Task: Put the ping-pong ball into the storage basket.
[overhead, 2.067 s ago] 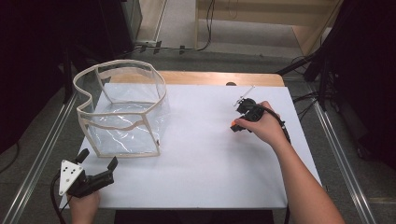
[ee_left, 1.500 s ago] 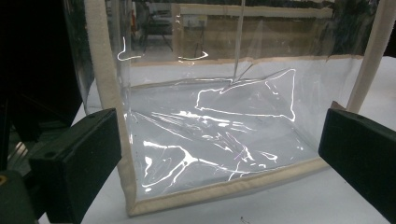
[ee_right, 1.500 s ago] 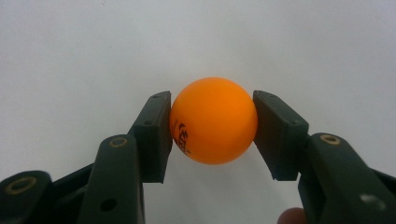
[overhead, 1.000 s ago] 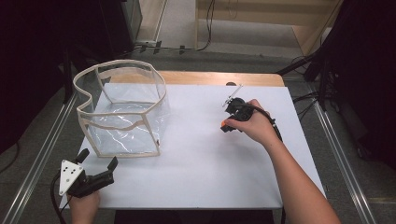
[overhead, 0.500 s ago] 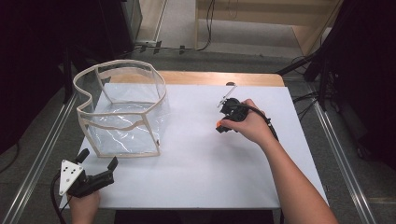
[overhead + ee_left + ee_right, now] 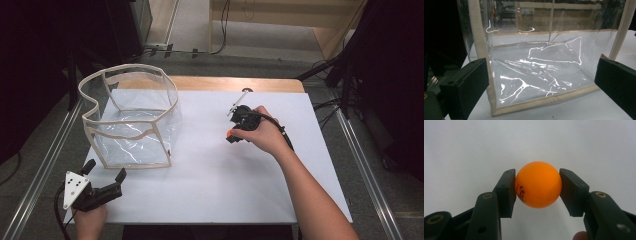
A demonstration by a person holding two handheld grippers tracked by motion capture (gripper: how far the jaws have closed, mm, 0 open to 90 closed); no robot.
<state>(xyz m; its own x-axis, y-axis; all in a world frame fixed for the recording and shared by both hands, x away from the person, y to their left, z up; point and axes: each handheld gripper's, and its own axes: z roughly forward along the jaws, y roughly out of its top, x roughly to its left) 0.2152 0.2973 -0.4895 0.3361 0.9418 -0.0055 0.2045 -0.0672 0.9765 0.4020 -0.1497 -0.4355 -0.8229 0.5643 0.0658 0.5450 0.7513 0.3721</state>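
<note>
One orange table tennis ball (image 6: 538, 184) sits clamped between the two black jaws of the right claw (image 6: 537, 188), a pad pressed flat against each side of it. It is smooth, matte and round, with small dark printed lettering low on its left side as the right gripper view shows it. In the high view the ball (image 6: 229, 133) shows as an orange speck at the tip of the right claw (image 6: 233, 135), over the middle of the surface and to the right of the bag, well apart from it.

The left claw (image 6: 104, 176) is at the near left corner of the surface, jaws spread wide with nothing between them, pointing at the bag's near wall.

A clear plastic bag (image 6: 132, 122) with cream fabric trim along its edges stands open-topped on the left part of the surface. In the left gripper view the bag (image 6: 544, 72) holds nothing; its walls are creased and catch bright glare.

A white sheet covers the surface (image 6: 210, 180), with a strip of bare wood (image 6: 270, 85) along the far edge. Metal rails (image 6: 40, 165) run down both sides. Beyond lie grey floor, trailing cables and dark surroundings.
</note>
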